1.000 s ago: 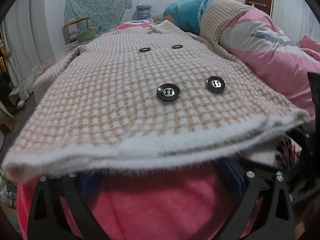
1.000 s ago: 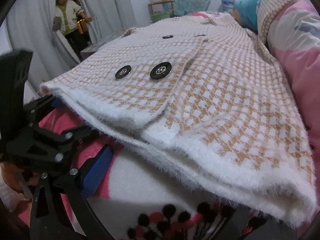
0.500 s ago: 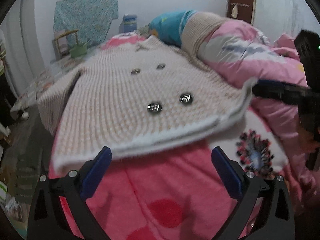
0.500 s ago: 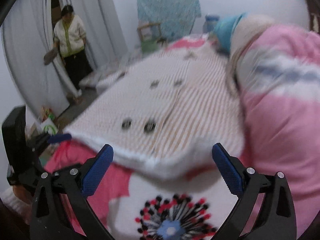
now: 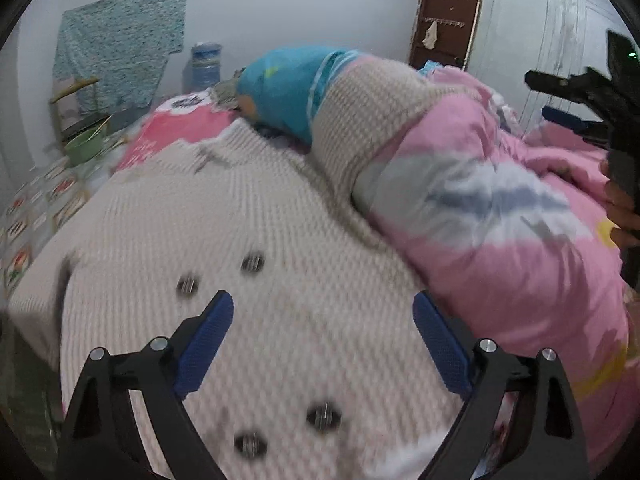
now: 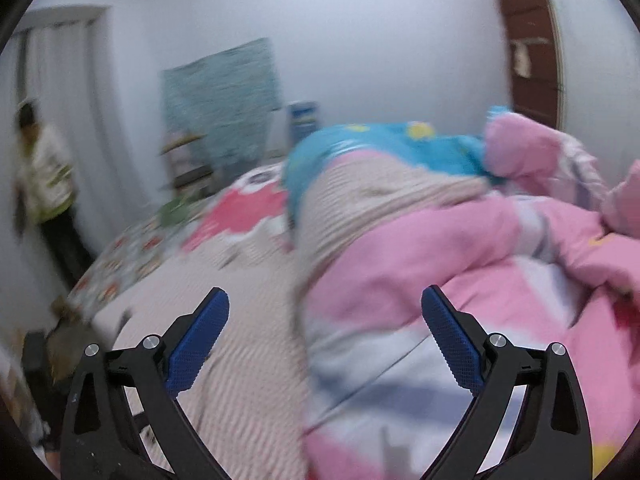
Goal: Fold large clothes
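Left wrist view: left tongs [image 5: 322,344] apart w/ nothing between, jaws just narrowed a bit, above checked coat [image 5: 224,248] lying flat on bed. Right wrist view: right tongs [image 6: 324,340] apart, empty, near pink duvet [image 6: 460,264]. Best to grab both sleeve ends evenly, fold inward.

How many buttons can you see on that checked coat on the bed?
4. On the coat, two sit side by side beyond the gripper tips, and two nearer the camera, low between the fingers. More may be hidden.
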